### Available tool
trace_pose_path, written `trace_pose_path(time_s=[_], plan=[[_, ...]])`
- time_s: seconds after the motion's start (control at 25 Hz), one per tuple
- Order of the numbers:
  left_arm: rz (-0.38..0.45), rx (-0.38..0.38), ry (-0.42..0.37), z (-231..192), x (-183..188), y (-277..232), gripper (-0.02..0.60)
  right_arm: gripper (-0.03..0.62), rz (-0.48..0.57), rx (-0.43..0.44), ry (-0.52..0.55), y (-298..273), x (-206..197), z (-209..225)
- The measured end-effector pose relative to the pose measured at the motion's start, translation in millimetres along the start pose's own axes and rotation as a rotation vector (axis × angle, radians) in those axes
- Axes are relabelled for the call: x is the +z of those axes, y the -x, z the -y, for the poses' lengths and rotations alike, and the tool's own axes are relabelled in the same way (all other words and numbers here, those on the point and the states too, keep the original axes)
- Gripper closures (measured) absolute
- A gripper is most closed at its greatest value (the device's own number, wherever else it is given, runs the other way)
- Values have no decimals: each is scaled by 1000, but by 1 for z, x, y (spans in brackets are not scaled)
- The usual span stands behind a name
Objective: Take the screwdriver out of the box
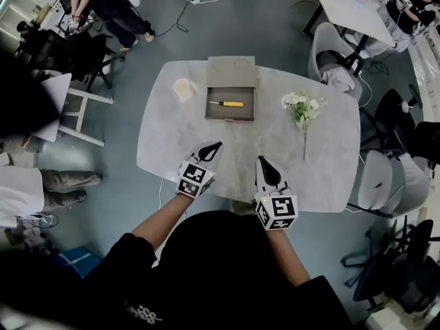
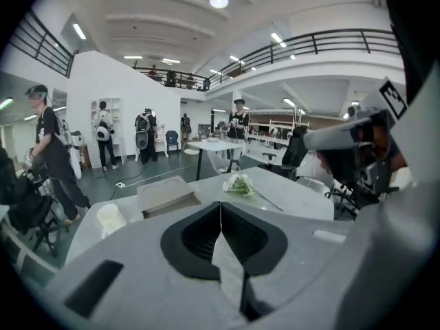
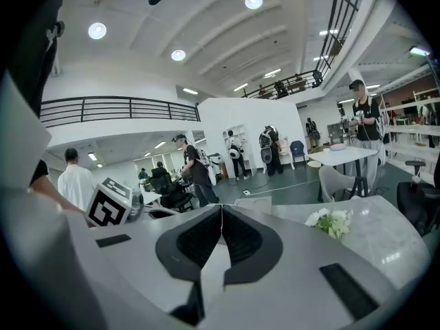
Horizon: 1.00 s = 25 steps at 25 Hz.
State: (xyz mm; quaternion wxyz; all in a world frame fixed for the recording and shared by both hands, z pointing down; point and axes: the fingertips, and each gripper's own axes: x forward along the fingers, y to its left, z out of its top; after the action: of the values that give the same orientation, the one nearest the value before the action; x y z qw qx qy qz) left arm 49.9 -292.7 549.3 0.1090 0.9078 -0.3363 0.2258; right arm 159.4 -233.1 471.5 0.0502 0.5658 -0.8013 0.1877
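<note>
Pale grey, rounded stone-look surface (image 1: 172,150) stands on a blue-grey floor among office chairs. Over its near edge, the left hand-held gripper (image 1: 216,144) and the right hand-held gripper (image 1: 262,160) are held side by side, apart from each other, each with its jaws pressed together and nothing between them. Farther on, near the middle of the surface, an open grey-brown box (image 1: 231,119) lies with its lid folded back. The yellow-handled screwdriver (image 1: 229,104) lies flat inside it, well apart from both grippers. Left of the box sits a small white cup-like object (image 1: 184,89), and right of it lies a bunch of white flowers (image 1: 302,106) on a long stem.
</note>
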Motion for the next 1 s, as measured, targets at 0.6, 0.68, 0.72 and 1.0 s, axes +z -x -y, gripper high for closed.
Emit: trace_pose_path(time_s=[0.6,0.68,0.72,1.0], plan=[[-262,11,-129,-92,-46,-170,563,582,-94,74,-4,-86,-13,85],[-318,-7,-145,-100,-63,-188,563,582,-93,70,-16,-91,-11,91],[-341,-16,-155,-103,-68,-195,563,582,-95,67,-21,-93,-11,95],[-461,-87,-266,-114,-90,-247,557,582,-140,26,-69,-95,-32,135]])
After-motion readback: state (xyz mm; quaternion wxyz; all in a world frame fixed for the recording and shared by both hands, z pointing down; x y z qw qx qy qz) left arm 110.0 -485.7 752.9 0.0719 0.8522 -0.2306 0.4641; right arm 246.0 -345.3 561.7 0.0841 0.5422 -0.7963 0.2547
